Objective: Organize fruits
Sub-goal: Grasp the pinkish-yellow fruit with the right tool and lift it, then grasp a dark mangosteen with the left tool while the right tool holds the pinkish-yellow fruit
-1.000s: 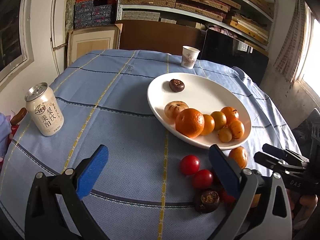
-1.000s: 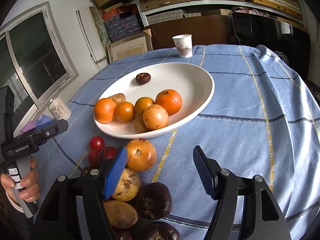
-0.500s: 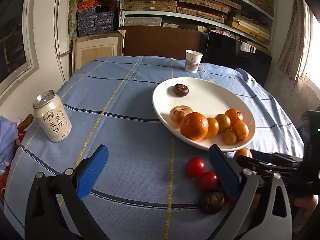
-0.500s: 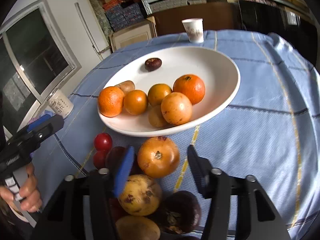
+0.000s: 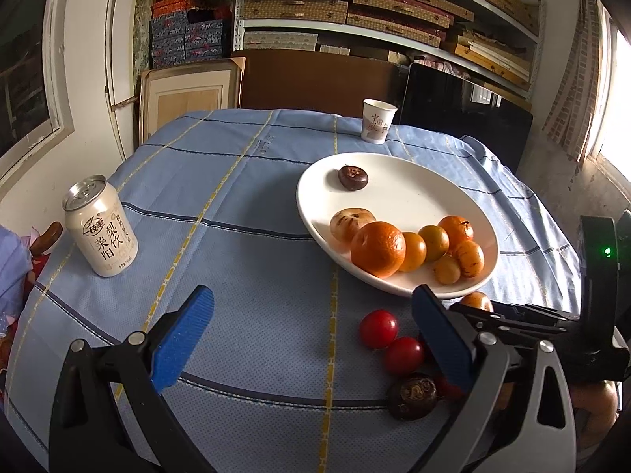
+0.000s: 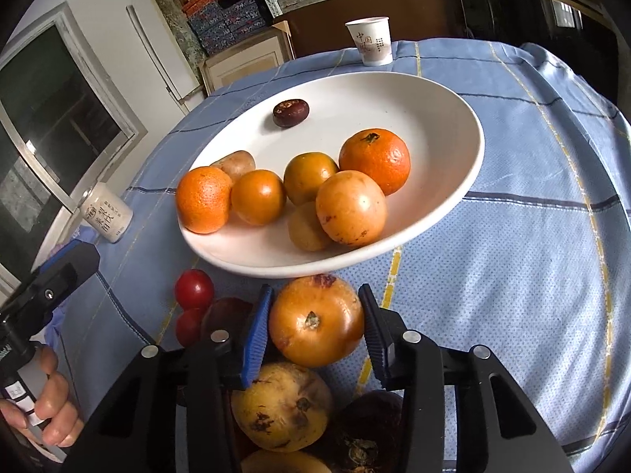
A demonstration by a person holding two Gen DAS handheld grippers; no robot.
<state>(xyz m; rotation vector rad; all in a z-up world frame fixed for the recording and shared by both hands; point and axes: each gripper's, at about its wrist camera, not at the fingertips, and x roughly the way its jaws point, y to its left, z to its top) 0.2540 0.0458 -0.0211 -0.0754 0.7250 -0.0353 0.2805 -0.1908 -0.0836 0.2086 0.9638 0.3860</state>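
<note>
Right claw (image 6: 313, 325) is closing around the orange fruit (image 6: 315, 325) lying on the table (image 6: 512, 260) just beside the white plate (image 6: 453, 181), pads looking seated; left claw (image 5: 311, 339) is hanging open, empty; next I'd be lifting it over the rim.

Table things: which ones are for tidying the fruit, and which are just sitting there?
For the job:
- white plate, already holding fruit
- round orange fruit, pinched by the right gripper, whose jaws have just been closing
- red tomatoes, yellow fruit and dark fruit, not on the plate

Just lying about:
- drink can
- paper cup
</note>
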